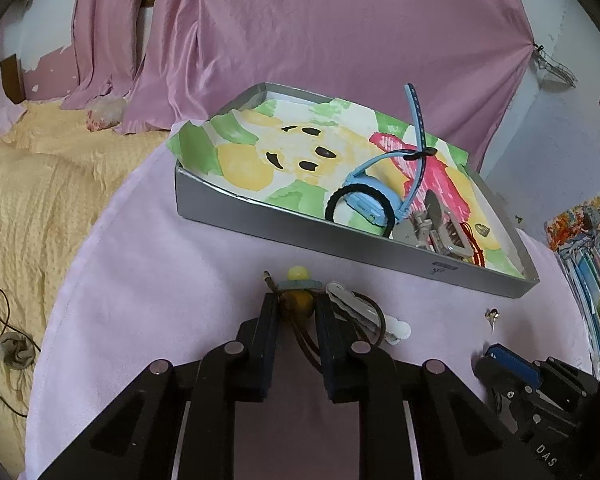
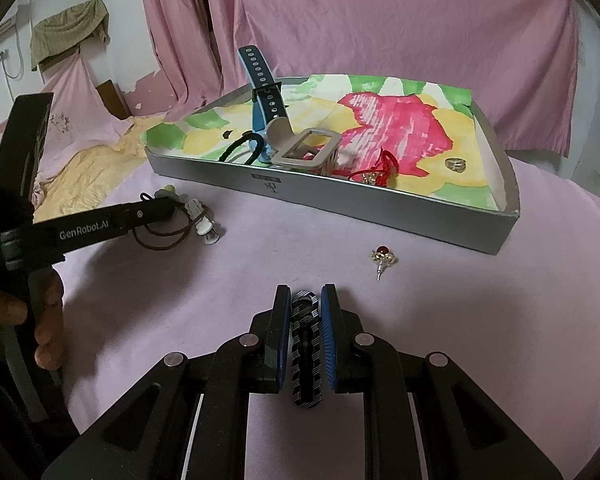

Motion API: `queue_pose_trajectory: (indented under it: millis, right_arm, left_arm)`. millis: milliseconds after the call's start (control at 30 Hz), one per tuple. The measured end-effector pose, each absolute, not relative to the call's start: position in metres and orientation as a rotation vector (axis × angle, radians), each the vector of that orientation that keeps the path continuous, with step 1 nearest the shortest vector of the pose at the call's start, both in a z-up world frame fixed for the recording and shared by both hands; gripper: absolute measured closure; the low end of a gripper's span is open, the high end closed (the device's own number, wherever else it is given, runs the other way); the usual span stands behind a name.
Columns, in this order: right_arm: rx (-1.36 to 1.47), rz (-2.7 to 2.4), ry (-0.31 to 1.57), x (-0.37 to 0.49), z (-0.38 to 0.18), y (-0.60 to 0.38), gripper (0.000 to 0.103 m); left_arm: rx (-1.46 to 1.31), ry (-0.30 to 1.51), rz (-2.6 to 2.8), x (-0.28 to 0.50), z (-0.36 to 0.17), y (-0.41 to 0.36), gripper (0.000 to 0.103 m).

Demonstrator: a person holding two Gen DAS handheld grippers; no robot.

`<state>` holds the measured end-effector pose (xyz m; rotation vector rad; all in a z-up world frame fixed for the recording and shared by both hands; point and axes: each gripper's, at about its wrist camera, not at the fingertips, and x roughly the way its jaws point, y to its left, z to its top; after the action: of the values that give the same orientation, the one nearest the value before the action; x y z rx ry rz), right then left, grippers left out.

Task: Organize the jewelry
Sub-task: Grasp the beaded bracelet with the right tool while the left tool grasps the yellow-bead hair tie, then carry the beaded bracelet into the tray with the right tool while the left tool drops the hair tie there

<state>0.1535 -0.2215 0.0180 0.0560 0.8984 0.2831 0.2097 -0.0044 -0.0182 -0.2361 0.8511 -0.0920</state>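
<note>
A grey tray [image 1: 300, 236] [image 2: 340, 196] lined with colourful paper holds a blue watch [image 1: 374, 200] [image 2: 260, 92], a black hair tie [image 1: 340, 200], a grey claw clip [image 2: 304, 152], a red cord bracelet [image 2: 384, 164] and a ring [image 2: 455, 164]. My left gripper [image 1: 296, 306] [image 2: 160, 204] is shut on a yellow-beaded hair tie [image 1: 298, 300] with a brown elastic, low over the pink cloth. A white clip [image 1: 352, 308] [image 2: 204, 220] lies beside it. My right gripper [image 2: 305, 300] is shut on a black-and-white striped hair clip [image 2: 306, 344]. A red-and-gold earring [image 2: 384, 258] [image 1: 492, 315] lies in front of the tray.
A round table under pink cloth [image 2: 260, 248] carries everything. A yellow blanket [image 1: 32, 200] lies to the left and pink drapes [image 1: 320, 40] hang behind. A colourful booklet [image 1: 588, 260] sits at the right edge. A person's hand [image 2: 40, 320] holds the left gripper.
</note>
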Motion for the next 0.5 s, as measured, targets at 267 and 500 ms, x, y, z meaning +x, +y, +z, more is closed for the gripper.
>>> queue_pose_trajectory:
  millis: [267,500]
  right_arm:
    - [0.086,0.303,0.868,0.142,0.015,-0.221,0.090]
    - [0.095,0.306,0.849,0.139,0.019,-0.224,0.090]
  left_arm:
    - [-0.238,0.782,-0.116,0.188,-0.005,-0.007,0.086]
    - [-0.223,0.724,-0.134,0.178,0.016,-0.010,0.086]
